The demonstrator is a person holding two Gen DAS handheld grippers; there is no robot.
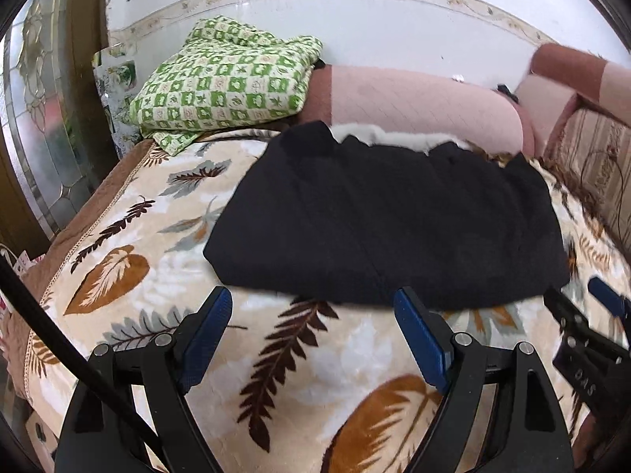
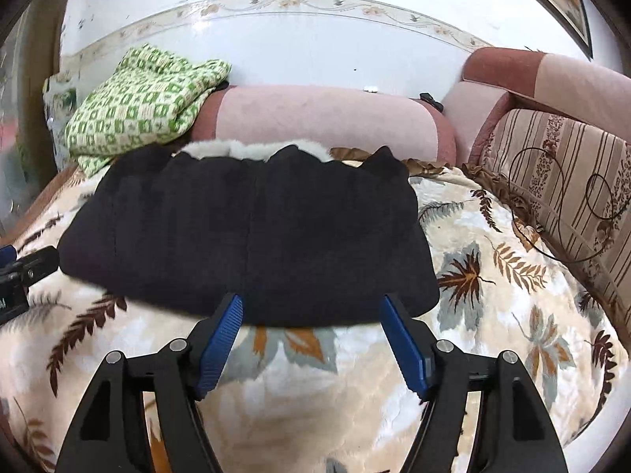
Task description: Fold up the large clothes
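A black garment [image 1: 386, 216] with white fur trim [image 1: 378, 136] at its far edge lies folded flat on a leaf-patterned blanket [image 1: 157, 236]. It also shows in the right wrist view [image 2: 248, 232]. My left gripper [image 1: 313, 303] is open and empty, just short of the garment's near edge. My right gripper [image 2: 311, 307] is open and empty, its fingertips at the garment's near edge. The right gripper also shows at the right of the left wrist view [image 1: 583, 299]. The left gripper shows at the left edge of the right wrist view [image 2: 23, 268].
A folded green checkered cloth [image 1: 224, 82] lies at the back left on a pink sofa back [image 1: 418, 106]. A striped cushion [image 2: 560, 181] with a thin black cable [image 2: 552, 197] lies at the right. A white tiled wall [image 2: 315, 51] stands behind. A glass door [image 1: 39, 118] is at the left.
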